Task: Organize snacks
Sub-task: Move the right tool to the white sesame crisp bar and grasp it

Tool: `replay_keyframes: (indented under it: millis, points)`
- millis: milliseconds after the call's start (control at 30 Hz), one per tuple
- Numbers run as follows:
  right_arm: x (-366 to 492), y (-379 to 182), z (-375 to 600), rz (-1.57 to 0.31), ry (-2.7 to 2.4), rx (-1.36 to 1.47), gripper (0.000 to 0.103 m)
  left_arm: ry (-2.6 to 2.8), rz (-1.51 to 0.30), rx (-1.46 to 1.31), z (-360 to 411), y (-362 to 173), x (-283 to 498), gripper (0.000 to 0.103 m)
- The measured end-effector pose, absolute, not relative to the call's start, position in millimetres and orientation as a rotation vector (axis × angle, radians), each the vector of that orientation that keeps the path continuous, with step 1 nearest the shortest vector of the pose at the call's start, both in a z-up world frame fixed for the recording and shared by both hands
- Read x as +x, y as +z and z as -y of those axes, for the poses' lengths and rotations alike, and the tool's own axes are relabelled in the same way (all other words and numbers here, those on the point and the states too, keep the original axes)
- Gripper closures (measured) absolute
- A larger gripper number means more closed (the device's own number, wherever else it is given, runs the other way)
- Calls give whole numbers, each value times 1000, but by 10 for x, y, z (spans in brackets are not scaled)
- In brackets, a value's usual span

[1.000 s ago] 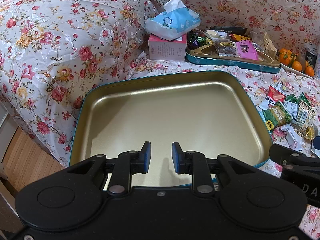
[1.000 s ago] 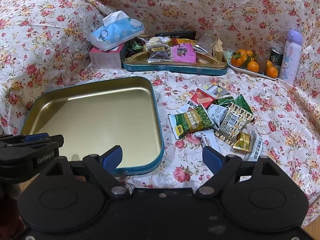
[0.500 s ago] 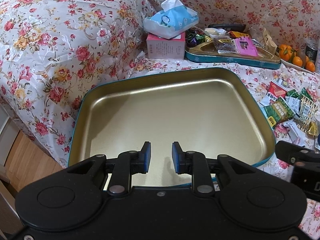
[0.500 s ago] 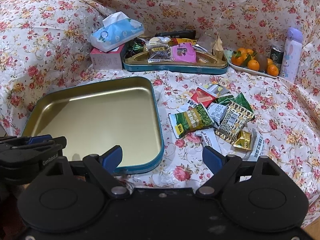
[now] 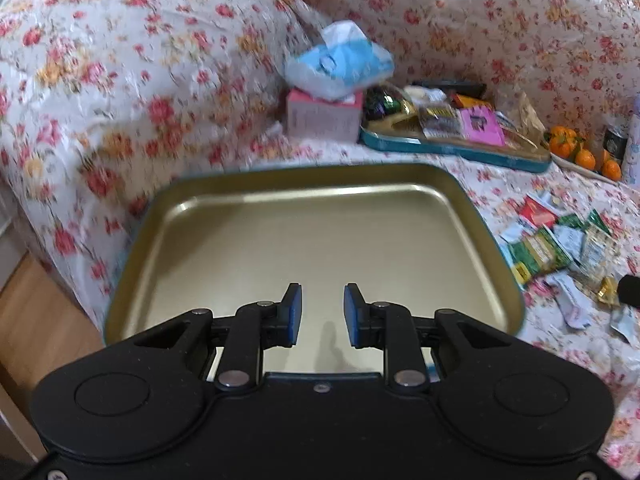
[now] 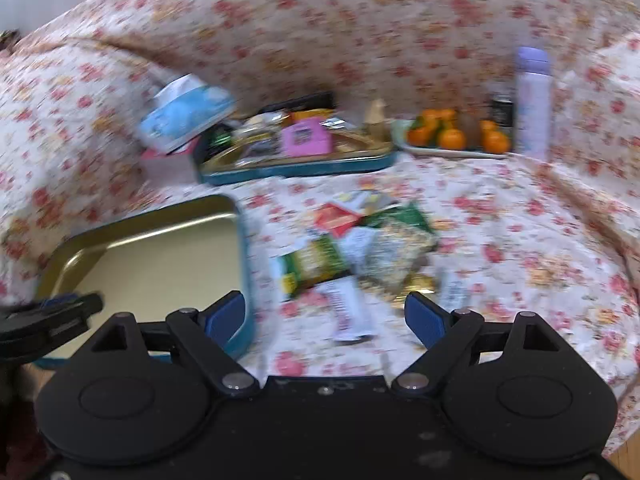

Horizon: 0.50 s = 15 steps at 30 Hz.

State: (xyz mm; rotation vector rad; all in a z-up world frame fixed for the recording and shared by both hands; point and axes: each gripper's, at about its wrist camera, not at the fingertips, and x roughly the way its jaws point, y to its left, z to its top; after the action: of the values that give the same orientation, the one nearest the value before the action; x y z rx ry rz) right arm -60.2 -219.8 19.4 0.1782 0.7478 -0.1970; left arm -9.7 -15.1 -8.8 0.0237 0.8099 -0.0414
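Gold-lined and teal-walled, the empty tin tray was laid on the flower-printed cover, evidently as the receiving container. The left gripper was held over its near edge, the jaws parted narrowly with nothing seen between them; the near rim of the tray was cut off by the gripper body. The loose snack packets were heaped on the cover just to the right of the tray, apart from it. The right gripper was held above the cover at the near end of the heap, jaws spread wide and empty, a posture judged suited to a first pick. At the back, a second tray of snacks, a tissue pack, a plate of oranges and a lilac bottle were set. Packet labels could not be read, as the right wrist view was smeared by motion blur. Only a black tip of the right gripper was caught at the edge of the left wrist view.
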Motion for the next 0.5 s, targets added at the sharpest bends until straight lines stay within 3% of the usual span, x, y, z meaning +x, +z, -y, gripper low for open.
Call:
replay_keyframes:
  millis: [100,500]
  points:
    - [-674,138,2407,-724,-252,192,12,-50,-798,49,284,-57,-208,70]
    - [-877,-155,2977,-723,-323,251,31,-225,-811,130,1151,-13,-478,70]
